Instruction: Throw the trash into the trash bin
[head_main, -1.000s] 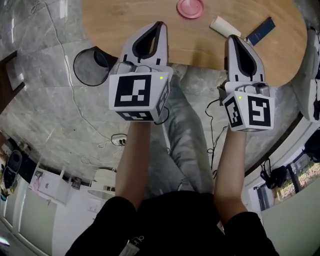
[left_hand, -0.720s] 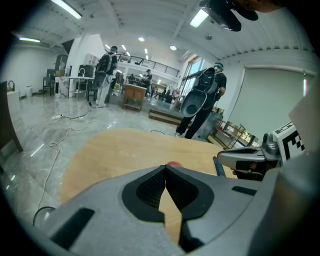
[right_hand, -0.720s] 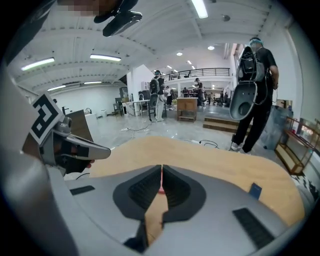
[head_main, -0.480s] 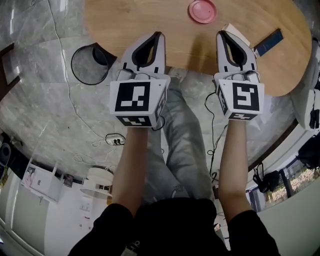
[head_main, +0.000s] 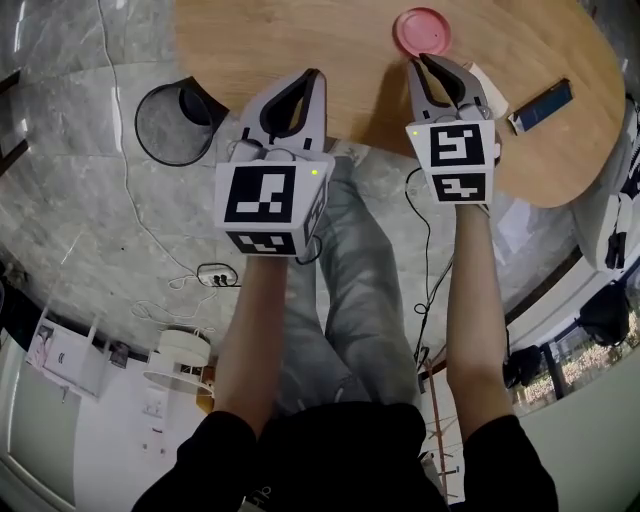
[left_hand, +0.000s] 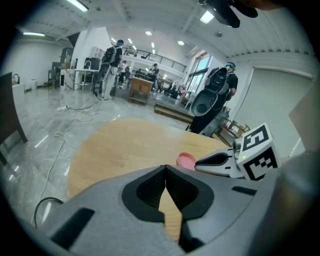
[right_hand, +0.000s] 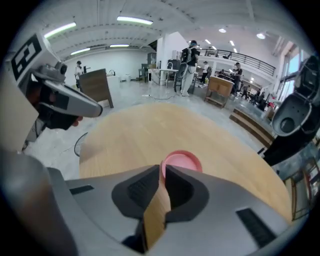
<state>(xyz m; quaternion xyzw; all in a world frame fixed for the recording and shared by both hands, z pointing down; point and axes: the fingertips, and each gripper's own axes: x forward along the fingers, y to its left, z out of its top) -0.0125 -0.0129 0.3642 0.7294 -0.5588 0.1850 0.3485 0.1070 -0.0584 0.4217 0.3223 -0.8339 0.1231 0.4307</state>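
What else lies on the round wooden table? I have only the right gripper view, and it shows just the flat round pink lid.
Observer: A small white paper-like piece lies beside the right gripper, on its right.
Operator: Anything beyond it?
Observer: A flat dark blue rectangular packet, near the wooden table's edge.
Operator: Is the other gripper free?
Observer: Yes, the left gripper is shut, nothing between its jaws.

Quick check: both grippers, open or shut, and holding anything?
Left gripper: closed, empty.
Right gripper: closed, empty, tips pointing at the pink lid.
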